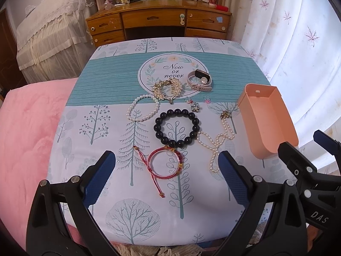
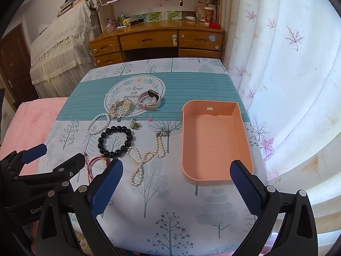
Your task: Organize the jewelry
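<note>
Jewelry lies spread on the table. A red cord bracelet (image 1: 165, 163) sits nearest, just ahead of my open left gripper (image 1: 167, 178). Behind it lie a dark bead bracelet (image 1: 177, 128), a white pearl bracelet (image 1: 143, 110), a long pearl necklace (image 1: 217, 144), a gold brooch (image 1: 168, 89), a small flower charm (image 1: 195, 106) and a pink watch (image 1: 199, 79). An empty peach tray (image 2: 215, 140) stands on the right. My right gripper (image 2: 177, 188) hovers open at the tray's near left corner, holding nothing. The pearl necklace (image 2: 145, 160) lies left of it.
The table wears a tree-print cloth (image 2: 170, 213) with a teal band. A pink blanket (image 1: 27, 132) lies to the left, a white curtain (image 2: 287, 85) hangs close on the right, and a wooden desk (image 1: 157, 21) stands beyond the far edge.
</note>
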{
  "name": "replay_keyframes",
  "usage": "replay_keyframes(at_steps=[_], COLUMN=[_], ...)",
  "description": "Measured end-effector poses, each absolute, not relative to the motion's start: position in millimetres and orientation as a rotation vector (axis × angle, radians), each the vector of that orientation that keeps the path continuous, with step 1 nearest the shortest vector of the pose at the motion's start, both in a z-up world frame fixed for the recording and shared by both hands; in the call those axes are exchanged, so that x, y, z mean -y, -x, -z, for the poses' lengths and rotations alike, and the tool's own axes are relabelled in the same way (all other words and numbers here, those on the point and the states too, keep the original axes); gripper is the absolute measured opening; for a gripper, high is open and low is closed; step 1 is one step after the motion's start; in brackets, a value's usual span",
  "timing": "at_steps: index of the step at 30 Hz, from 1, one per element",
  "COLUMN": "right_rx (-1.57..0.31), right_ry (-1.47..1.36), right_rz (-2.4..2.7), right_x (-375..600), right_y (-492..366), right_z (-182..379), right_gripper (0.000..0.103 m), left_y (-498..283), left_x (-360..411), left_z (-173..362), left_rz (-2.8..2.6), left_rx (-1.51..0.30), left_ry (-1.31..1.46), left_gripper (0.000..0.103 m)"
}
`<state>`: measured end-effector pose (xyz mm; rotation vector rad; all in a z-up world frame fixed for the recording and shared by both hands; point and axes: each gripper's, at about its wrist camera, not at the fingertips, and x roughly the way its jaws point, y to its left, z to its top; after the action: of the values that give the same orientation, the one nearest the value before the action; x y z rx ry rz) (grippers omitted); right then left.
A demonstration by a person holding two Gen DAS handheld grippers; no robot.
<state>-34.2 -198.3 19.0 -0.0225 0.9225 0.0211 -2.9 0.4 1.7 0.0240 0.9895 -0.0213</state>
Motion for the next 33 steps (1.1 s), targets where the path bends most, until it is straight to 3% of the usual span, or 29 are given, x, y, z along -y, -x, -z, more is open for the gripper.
replay_keyframes(at_steps=[33], right_rx=[-0.938], right_ry=[0.047], right_rz=[-0.066], right_x=[173.8], right_y=[37.3], right_z=[-22.1], right_gripper=[0.102], left_y=[8.6], left_x=[-27.7], left_z=[-3.1], left_rz=[-0.011], left_rx=[-0.995], left_ry=[0.013], left_gripper=[0.096])
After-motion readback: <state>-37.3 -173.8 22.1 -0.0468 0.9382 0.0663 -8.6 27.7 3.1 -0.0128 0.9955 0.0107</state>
